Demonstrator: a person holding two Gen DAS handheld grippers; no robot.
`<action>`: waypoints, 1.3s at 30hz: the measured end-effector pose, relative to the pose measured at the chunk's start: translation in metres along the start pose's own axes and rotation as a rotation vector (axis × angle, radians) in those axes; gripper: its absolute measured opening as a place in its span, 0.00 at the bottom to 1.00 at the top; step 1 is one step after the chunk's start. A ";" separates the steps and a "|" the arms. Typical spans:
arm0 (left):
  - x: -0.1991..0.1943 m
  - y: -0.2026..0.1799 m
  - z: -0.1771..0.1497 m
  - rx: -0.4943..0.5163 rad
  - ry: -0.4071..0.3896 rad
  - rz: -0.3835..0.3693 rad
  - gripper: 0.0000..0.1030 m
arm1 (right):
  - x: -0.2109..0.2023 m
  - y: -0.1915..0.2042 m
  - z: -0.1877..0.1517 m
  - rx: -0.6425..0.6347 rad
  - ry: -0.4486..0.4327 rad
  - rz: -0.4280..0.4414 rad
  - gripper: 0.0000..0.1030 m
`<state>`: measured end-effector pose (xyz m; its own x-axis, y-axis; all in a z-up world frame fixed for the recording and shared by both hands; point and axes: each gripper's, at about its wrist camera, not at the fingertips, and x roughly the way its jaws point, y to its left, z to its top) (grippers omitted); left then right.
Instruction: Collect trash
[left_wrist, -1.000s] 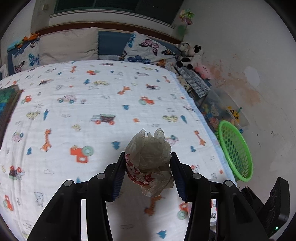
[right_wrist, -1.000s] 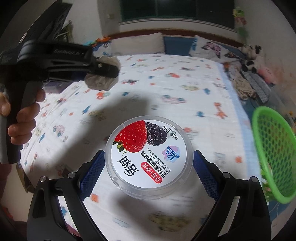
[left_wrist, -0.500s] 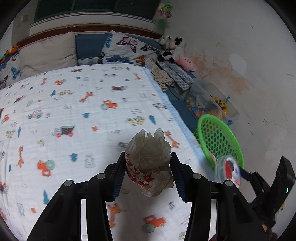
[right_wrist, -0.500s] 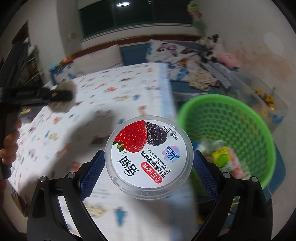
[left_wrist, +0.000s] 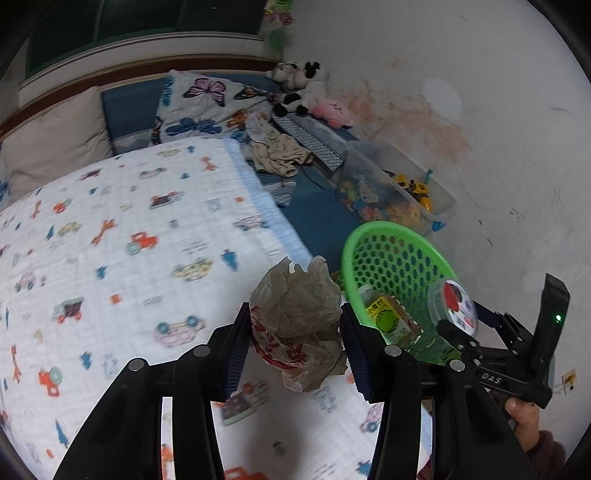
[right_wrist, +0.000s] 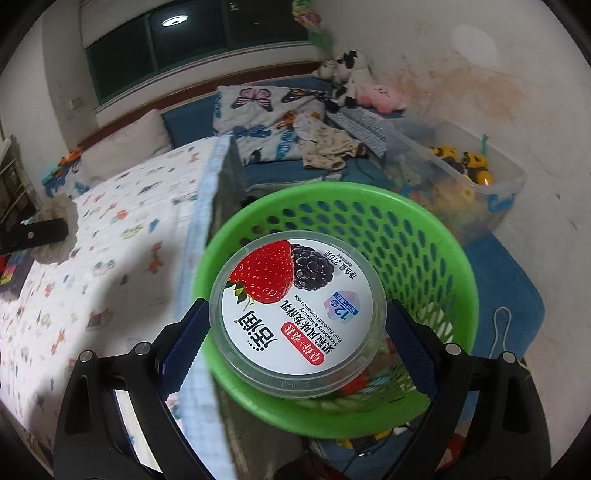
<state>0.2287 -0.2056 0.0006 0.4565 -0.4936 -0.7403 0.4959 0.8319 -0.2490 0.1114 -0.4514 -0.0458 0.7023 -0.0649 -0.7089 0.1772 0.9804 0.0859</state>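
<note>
A bedroom: a bed under a white vehicle-print blanket (left_wrist: 122, 258) fills the left of both views, a stained wall the right. The round strawberry-label yogurt tub (right_wrist: 297, 317), clamped between the right gripper (right_wrist: 295, 332) pads, hangs mid-frame over the green perforated plastic basket (right_wrist: 436, 236), which already holds a small juice bottle (left_wrist: 386, 314). The drop-off step looks to be in hand; next, the right jaws should part. The left gripper (left_wrist: 295, 332) pinches a crumpled paper wrapper (left_wrist: 299, 321) lower centre, over the blanket beside the basket, awaiting its turn.
</note>
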 end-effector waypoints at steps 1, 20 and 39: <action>0.002 -0.003 0.001 0.005 0.002 -0.002 0.45 | 0.002 -0.002 0.000 0.005 0.001 -0.001 0.91; 0.058 -0.078 0.022 0.115 0.082 -0.084 0.45 | -0.026 -0.027 -0.009 0.046 -0.045 -0.024 0.93; 0.083 -0.113 0.015 0.163 0.122 -0.091 0.69 | -0.051 -0.036 -0.034 0.116 -0.057 0.011 0.93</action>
<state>0.2213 -0.3439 -0.0232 0.3166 -0.5218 -0.7922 0.6480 0.7289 -0.2211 0.0456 -0.4773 -0.0365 0.7423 -0.0675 -0.6666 0.2451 0.9533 0.1764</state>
